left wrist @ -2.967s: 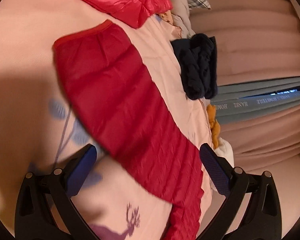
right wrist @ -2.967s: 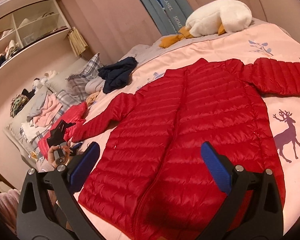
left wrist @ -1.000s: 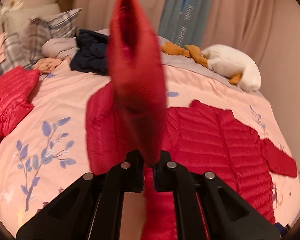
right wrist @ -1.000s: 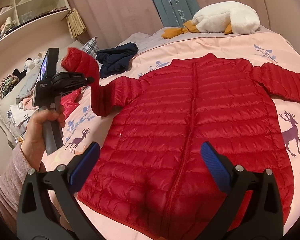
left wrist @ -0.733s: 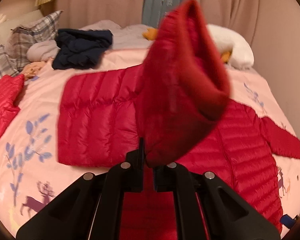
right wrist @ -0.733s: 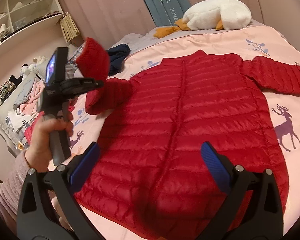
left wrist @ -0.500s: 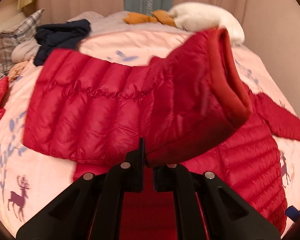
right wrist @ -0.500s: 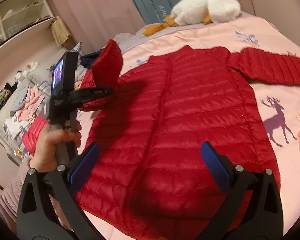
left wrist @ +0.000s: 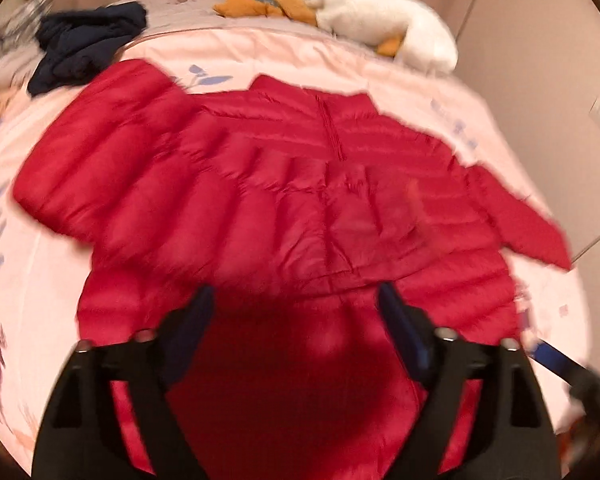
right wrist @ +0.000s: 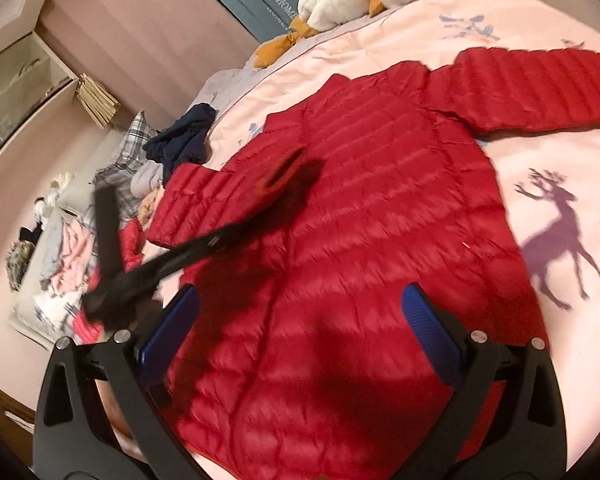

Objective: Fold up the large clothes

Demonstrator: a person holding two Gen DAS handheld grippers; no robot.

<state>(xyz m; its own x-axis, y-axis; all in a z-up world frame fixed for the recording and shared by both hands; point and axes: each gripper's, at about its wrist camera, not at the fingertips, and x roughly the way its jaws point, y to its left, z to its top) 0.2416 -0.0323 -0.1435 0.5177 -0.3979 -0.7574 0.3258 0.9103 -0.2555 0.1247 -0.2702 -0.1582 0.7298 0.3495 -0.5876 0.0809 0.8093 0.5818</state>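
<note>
Left gripper [left wrist: 294,308] has just sprung open, nothing between its jaws; that sleeve [right wrist: 228,196] lies across the chest of the red down jacket [right wrist: 380,208], flat on the bedspread [right wrist: 548,168]. My right gripper [right wrist: 300,324] is spread, empty; the other sleeve [right wrist: 540,88] looks next.

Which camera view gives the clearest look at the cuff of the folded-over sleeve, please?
The right wrist view: the cuff lies on the red jacket, its dark opening visible, though slightly blurred. In the left wrist view, motion blur smears it into the jacket.

jacket [right wrist: 372,216] on bed [right wrist: 540,184], sleeve [right wrist: 228,196] across it
</note>
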